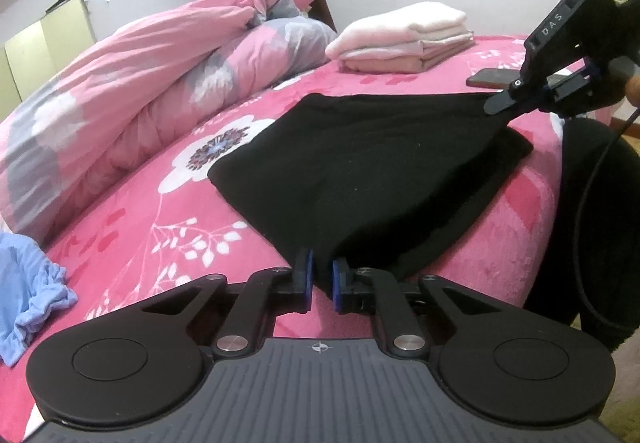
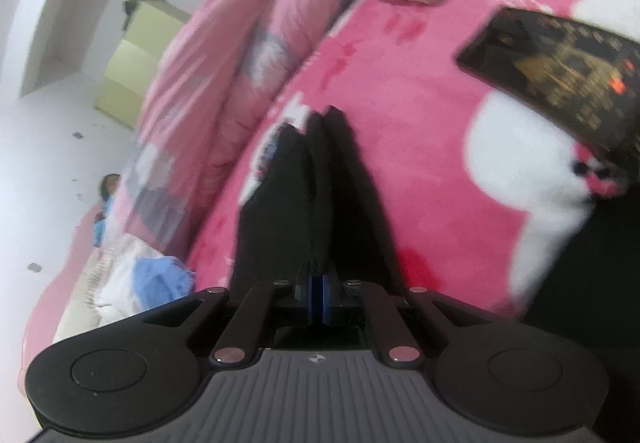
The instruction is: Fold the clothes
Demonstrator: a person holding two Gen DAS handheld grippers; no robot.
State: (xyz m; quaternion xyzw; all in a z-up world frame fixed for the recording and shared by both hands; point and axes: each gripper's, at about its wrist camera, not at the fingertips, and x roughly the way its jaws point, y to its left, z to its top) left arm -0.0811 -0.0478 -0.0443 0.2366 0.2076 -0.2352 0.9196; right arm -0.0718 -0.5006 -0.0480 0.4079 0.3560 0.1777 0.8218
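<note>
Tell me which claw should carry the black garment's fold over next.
Right, probably. The right claw is shut on a lifted corner of the black garment, pulling it taut. The left claw sits at the near edge, pads slightly apart, better for anchoring.

The left hand-held gripper [image 1: 321, 279] sits low at the near edge, its blue-padded jaws a narrow gap apart with dark fabric between them. The right hand-held gripper [image 1: 502, 103] is raised and tilted down to the left (its own view is blurred), jaws pressed together, pinching cloth.

Low wrist views across shared bed [image 1: 500, 243]
</note>
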